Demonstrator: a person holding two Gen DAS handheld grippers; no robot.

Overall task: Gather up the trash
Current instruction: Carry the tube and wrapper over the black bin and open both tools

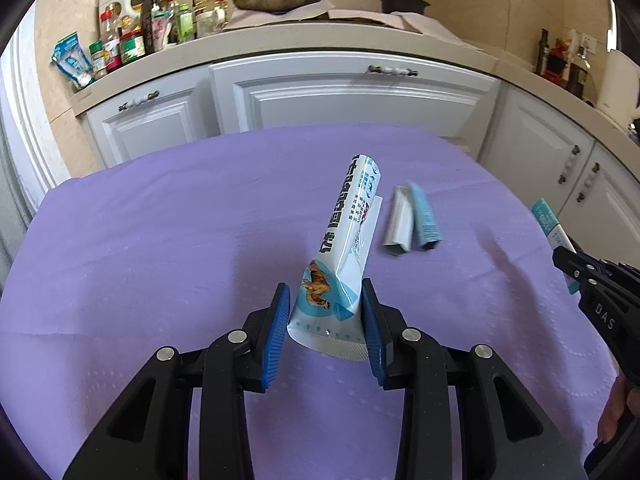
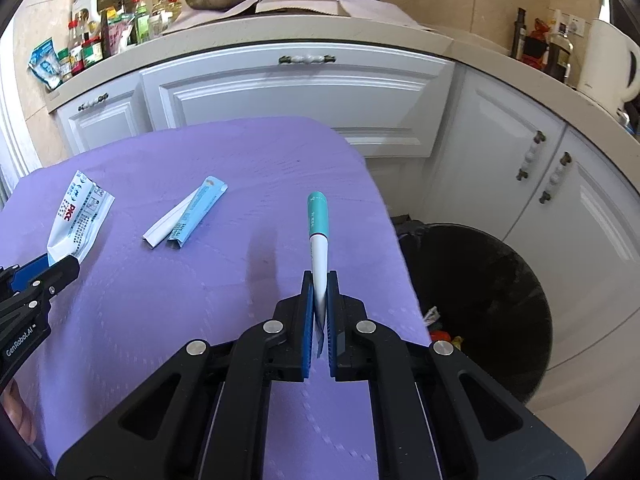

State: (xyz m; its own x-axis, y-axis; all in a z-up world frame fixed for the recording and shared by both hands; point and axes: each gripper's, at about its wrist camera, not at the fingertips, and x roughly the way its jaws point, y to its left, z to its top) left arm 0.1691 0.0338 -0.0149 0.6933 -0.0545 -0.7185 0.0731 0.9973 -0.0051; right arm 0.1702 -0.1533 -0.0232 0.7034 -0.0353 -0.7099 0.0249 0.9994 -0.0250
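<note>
Left wrist view shows the left gripper (image 1: 325, 320) half closed on a pale blue and white printed foil pouch (image 1: 344, 256), which stands up toward 12 o'clock over the purple tablecloth (image 1: 160, 248). A folded white and blue wrapper (image 1: 412, 220), blurred here, lies at 1 o'clock. Only the right wrist view shows the black round trash bin (image 2: 492, 304) at 3 o'clock beside the table, and the right gripper (image 2: 320, 300) pinched nearly shut on a slim teal and white sachet (image 2: 319, 236), apparently clear of the cloth.
</note>
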